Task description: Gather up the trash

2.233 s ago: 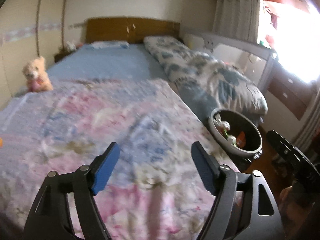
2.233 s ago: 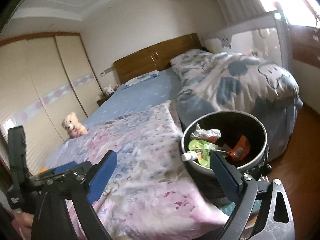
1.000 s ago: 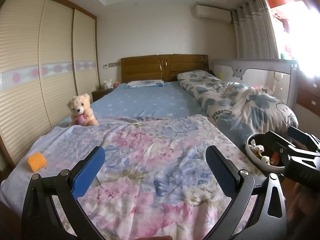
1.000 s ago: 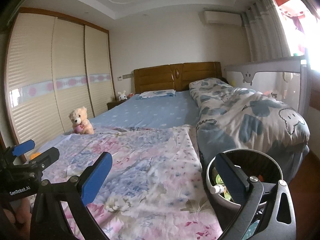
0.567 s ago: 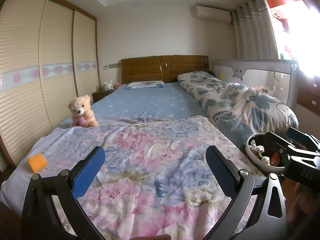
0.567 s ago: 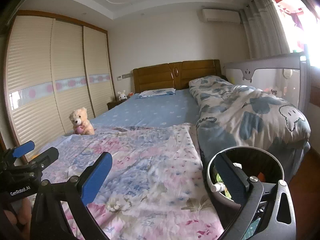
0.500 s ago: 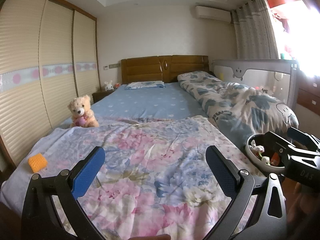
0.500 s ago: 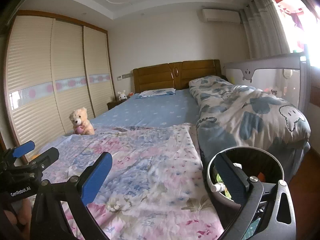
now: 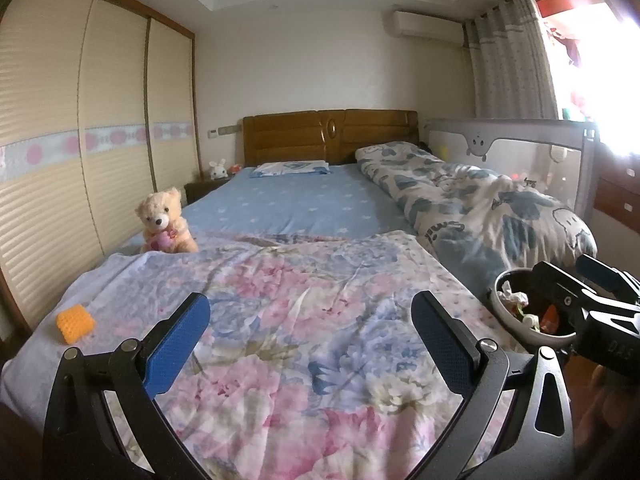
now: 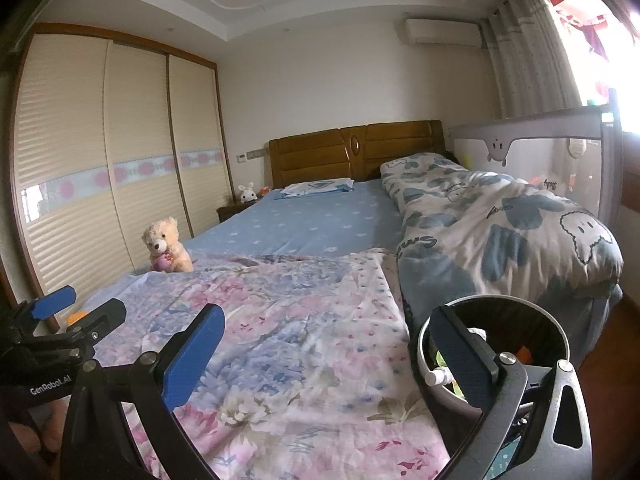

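Observation:
A round trash bin [image 10: 520, 320] with a white rim stands at the bed's right side, holding crumpled paper, a small bottle and an orange wrapper; it also shows in the left wrist view [image 9: 516, 312]. An orange knitted piece [image 9: 75, 322] lies on the floral blanket [image 9: 300, 300] near its left edge. My left gripper [image 9: 310, 336] is open and empty above the blanket's near end. My right gripper [image 10: 326, 354] is open and empty, its right finger in front of the bin.
A teddy bear [image 9: 165, 222] sits at the blanket's far left. A rolled quilt [image 9: 480, 204] lies along the right side by a grey bed rail [image 9: 512, 140]. A wardrobe [image 9: 80, 140] lines the left wall. Wooden headboard [image 9: 328, 136] at the back.
Both grippers rose from looking down at the bed and bin to a level view of the room, then held still for the last second.

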